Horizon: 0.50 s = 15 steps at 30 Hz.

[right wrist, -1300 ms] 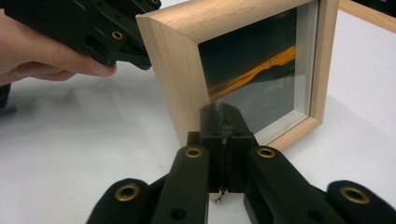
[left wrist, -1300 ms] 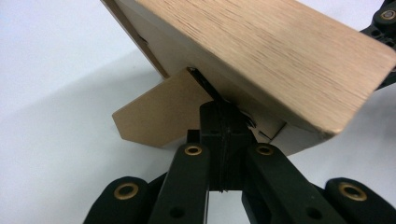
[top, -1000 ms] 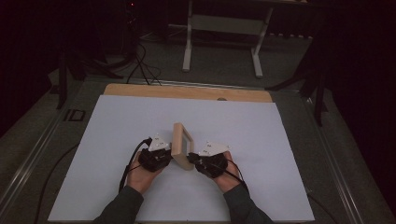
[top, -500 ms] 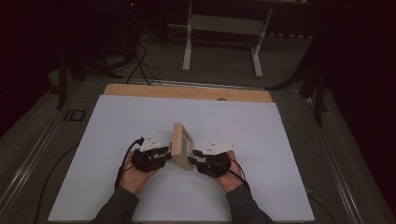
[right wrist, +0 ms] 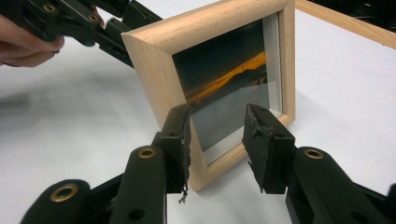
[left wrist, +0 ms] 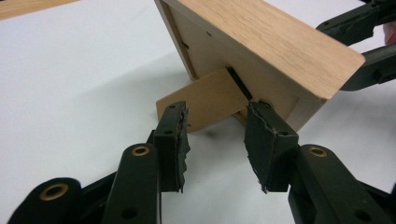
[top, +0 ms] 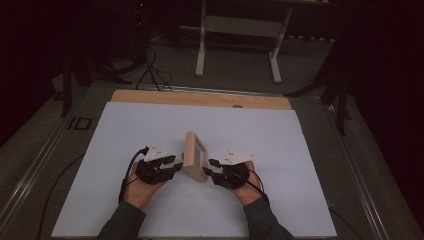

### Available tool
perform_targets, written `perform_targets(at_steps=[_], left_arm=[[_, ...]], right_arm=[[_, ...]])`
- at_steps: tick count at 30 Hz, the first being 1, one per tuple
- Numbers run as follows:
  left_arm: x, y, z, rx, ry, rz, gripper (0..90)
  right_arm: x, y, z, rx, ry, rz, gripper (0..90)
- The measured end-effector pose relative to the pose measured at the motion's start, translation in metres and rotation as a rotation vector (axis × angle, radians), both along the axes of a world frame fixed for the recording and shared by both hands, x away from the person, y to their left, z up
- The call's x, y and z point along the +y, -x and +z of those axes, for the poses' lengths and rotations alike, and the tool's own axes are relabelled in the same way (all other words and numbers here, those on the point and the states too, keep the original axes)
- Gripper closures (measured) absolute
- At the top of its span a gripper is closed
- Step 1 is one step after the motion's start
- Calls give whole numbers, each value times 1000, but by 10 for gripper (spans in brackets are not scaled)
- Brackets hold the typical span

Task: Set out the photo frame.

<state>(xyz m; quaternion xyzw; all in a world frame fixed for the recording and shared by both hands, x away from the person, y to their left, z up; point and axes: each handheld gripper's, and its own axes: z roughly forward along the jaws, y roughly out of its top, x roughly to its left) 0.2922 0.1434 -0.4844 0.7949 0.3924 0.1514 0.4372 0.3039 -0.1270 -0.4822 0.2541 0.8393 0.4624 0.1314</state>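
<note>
A light wooden picture frame (top: 194, 156) stands upright on the white sheet, propped by a cardboard easel flap (left wrist: 205, 100) at its back. It holds a dark sunset photo (right wrist: 224, 79) behind glass. My left gripper (top: 175, 164) is behind the frame and open; its pads (left wrist: 175, 135) flank the flap without gripping it. My right gripper (top: 210, 167) is in front of the frame and open, and its jaws straddle the frame's near lower corner (right wrist: 201, 182). Each gripper view shows the other gripper beyond the frame: the right gripper (left wrist: 362, 42) and the left gripper (right wrist: 84, 23).
The white sheet (top: 300, 150) covers most of the table, and a strip of wooden board (top: 200, 98) shows along its far edge. Beyond the table, a metal stand (top: 240, 30) and cables (top: 145, 65) are on the dark floor.
The left gripper has drawn back slightly to the left of the frame. The frame and the right gripper have barely moved.
</note>
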Motion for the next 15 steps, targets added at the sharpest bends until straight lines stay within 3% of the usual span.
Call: perform_targets(at_steps=[15], left_arm=[[14,5,15,-4,63,22,533]], right_arm=[[-3,-1,1,-4,-5,-8,601]])
